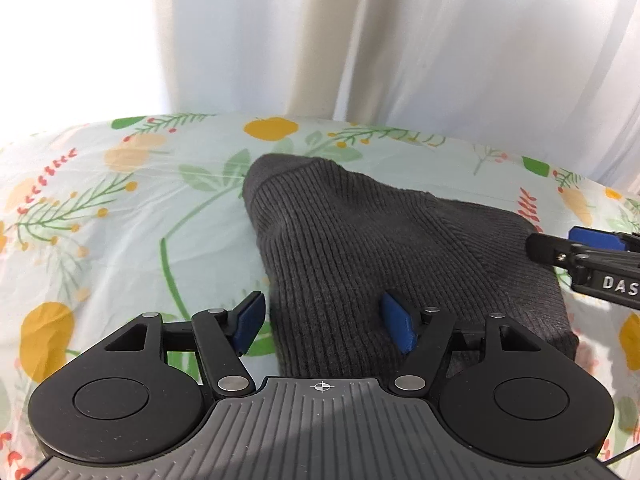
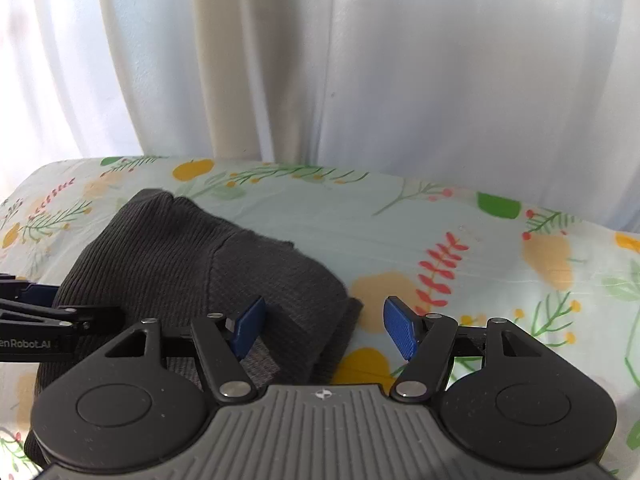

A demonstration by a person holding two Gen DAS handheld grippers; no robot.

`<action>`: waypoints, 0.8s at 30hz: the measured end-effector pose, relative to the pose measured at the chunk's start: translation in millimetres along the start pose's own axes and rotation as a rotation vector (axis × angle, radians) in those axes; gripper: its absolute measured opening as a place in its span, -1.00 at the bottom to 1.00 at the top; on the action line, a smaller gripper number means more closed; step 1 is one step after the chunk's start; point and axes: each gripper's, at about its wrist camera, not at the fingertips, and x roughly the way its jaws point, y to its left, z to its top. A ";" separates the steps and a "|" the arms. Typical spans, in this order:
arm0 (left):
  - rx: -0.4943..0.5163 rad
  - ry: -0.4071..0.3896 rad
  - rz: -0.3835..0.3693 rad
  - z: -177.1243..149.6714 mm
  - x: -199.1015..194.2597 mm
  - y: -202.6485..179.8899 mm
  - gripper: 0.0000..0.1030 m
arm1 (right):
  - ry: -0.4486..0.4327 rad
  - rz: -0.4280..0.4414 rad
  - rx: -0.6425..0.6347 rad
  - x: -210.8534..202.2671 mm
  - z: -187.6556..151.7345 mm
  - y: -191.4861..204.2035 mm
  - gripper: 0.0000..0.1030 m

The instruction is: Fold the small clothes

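Closest to us, our left gripper (image 1: 323, 322) stands spread, its blue pads (image 1: 250, 320) pinching nothing, with the near left edge of the dark grey ribbed garment (image 1: 360, 248) lying between and just beneath the fingers. Our right gripper (image 2: 325, 326) is likewise spread and empty, straddling the garment's near right corner, one pad over the knit and the other over bare floral tablecloth (image 2: 460, 248). The garment lies doubled over ahead of both tools, so we judge a fold has just been laid and let go. To do this step well, we should draw both tools clear without snagging the ribbing, then press the top layer flat and square its edges. Further ahead of the left gripper the cloth narrows to a rounded end; beyond it hangs the pale curtain (image 1: 320, 40).
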 end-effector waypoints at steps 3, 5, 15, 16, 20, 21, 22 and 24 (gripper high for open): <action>-0.029 -0.023 0.029 3.4 -6.1 8.2 0.45 | -0.028 0.064 0.074 -6.3 3.2 -7.1 0.27; -0.048 -0.047 0.057 5.9 -10.2 12.7 0.45 | -0.031 0.091 0.085 -5.4 5.5 -2.8 0.22; -0.177 -0.117 0.122 40.2 5.6 14.6 0.53 | -0.036 0.133 0.085 27.8 19.1 39.1 -0.13; -0.153 -0.128 0.122 44.2 12.7 7.1 0.56 | -0.035 0.116 0.085 33.0 18.5 40.3 -0.14; -0.128 -0.151 0.163 51.5 47.8 -10.8 0.57 | -0.040 0.025 0.065 49.3 12.0 40.5 -0.15; -0.143 -0.124 0.163 51.8 58.2 -9.9 0.57 | -0.039 0.012 0.059 52.8 9.8 38.8 -0.15; -0.159 -0.099 0.157 51.3 67.2 -8.4 0.57 | -0.043 -0.004 0.055 55.5 7.8 36.4 -0.15; -0.173 -0.051 0.156 48.9 83.8 -5.7 0.60 | -0.051 -0.001 0.075 59.0 3.9 28.6 -0.11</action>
